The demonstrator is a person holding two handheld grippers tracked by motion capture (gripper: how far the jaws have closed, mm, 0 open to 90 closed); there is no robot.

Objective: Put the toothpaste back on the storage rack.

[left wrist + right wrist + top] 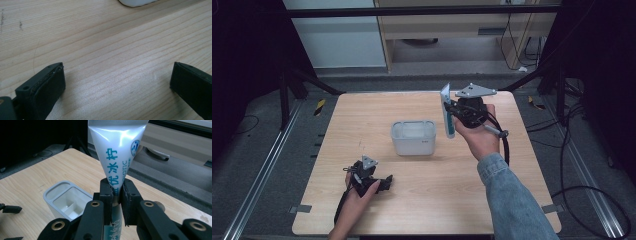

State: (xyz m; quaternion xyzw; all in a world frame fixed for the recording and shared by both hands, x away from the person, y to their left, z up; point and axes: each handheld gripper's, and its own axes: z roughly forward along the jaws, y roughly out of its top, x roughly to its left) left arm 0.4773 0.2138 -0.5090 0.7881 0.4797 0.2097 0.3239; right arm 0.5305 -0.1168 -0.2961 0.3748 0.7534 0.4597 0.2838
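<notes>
- My R gripper (116, 192): jaws clamped on tube (117, 150), held upright above table (362, 125), right of holder (413, 137).
- My L gripper (379, 184): jaws apart, nothing between, near-left on table.

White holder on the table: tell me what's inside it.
The white holder looks empty, with a low divider across its pale floor. Its near wall hides the front part. The tube is clamped in the right gripper, outside it.

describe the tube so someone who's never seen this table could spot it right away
On the light wooden table, look right of the white plastic holder box at its middle. There the right gripper clamps a white squeeze tube, held above the tabletop. Its blue printed characters and flat crimped top end set it apart.
</notes>
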